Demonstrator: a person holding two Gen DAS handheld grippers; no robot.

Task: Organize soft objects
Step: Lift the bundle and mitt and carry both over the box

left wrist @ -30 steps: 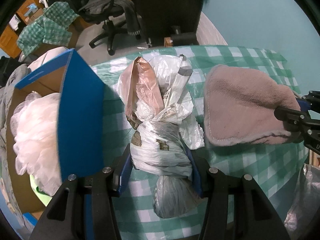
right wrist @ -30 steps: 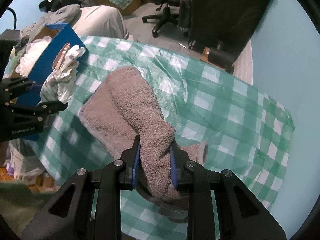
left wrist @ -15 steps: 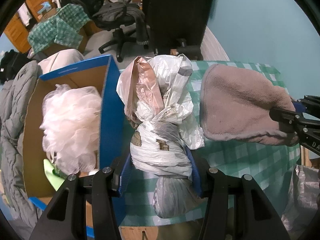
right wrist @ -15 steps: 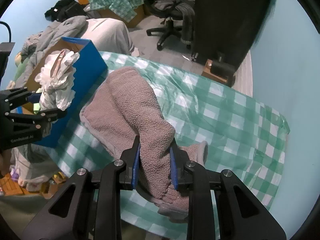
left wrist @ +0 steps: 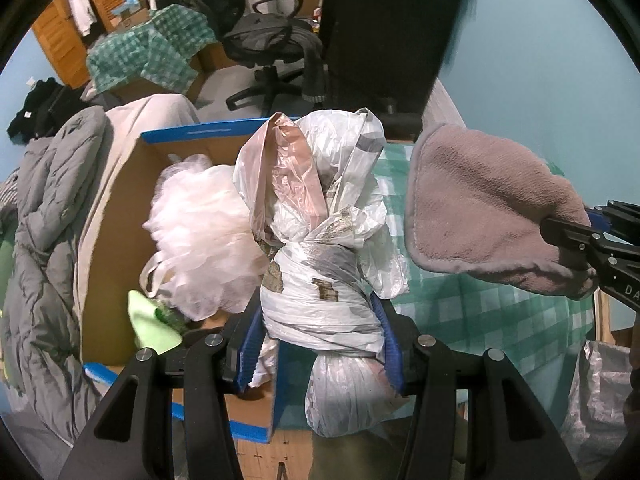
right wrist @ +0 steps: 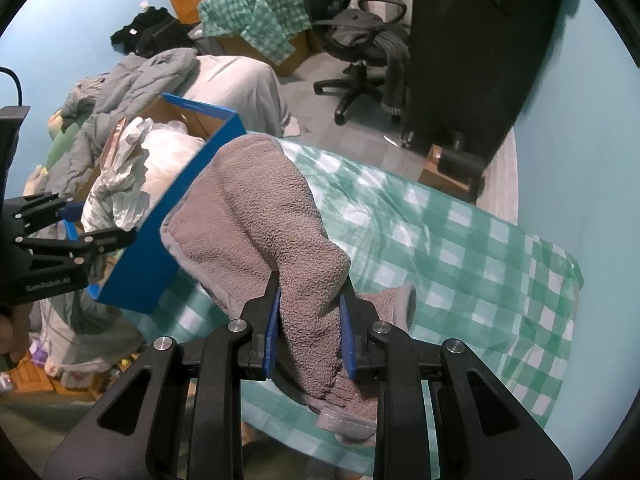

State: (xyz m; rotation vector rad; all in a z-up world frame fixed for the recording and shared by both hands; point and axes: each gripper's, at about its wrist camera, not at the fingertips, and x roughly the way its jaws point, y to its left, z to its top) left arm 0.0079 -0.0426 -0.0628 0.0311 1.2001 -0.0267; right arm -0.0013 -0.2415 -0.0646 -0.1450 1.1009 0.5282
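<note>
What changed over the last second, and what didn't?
Both loads travelled off the checked table toward the blue box: the bag bundle now hangs over its rim, the towel reaches its wall. Unchanged: both hand-held grippers, left and right, remain clamped; nothing released.

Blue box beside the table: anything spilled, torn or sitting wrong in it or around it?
Nothing stands out. The blue box sits upright, holding a white mesh pouf and a green item. The left tool grips the plastic bag bundle intact; the right tool holds the towel.
</note>
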